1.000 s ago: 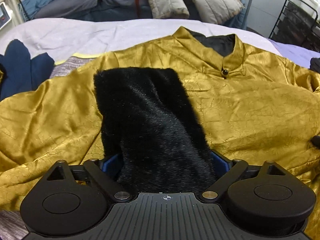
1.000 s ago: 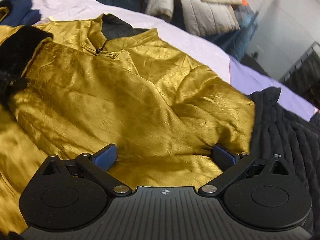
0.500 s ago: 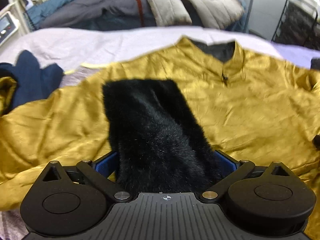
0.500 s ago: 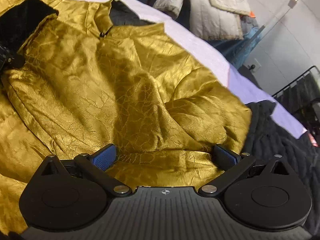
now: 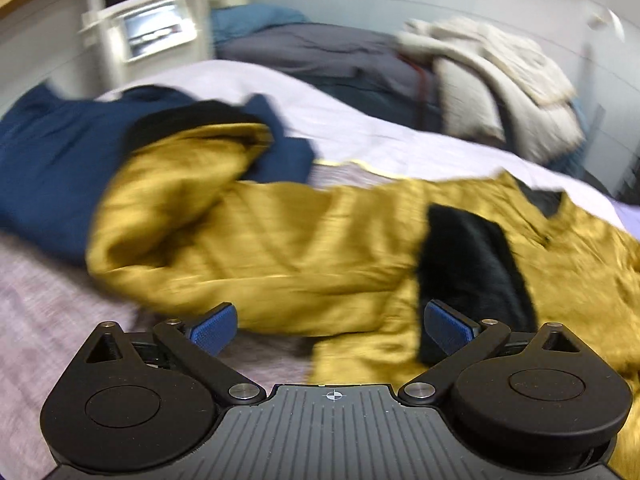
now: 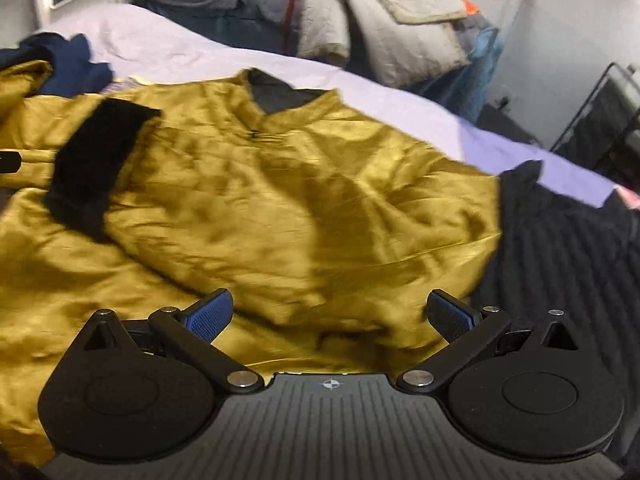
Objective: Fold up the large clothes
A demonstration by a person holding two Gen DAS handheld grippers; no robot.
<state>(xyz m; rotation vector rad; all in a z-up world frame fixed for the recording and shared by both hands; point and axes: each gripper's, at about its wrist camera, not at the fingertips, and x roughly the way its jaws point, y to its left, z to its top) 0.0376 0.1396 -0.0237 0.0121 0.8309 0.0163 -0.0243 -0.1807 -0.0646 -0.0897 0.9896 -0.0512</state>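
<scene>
A gold satin jacket (image 6: pixel 288 200) lies spread front-up across the bed (image 6: pixel 192 50), its stand collar (image 6: pixel 288 94) toward the far side. A black fur cuff (image 6: pixel 96 160) rests on its chest, the sleeve folded inward. The left tool (image 5: pixel 330 330) is spread wide with nothing between its blue pads (image 5: pixel 212 328), hovering over the jacket's other sleeve (image 5: pixel 224 236) (that view is motion-blurred), which runs out toward a navy garment (image 5: pixel 52 160). The right tool (image 6: pixel 330 316) is likewise wide apart and empty above the jacket's lower edge, just beside a black ribbed knit (image 6: pixel 560 264). Bedding is heaped (image 6: pixel 380 20) beyond.
</scene>
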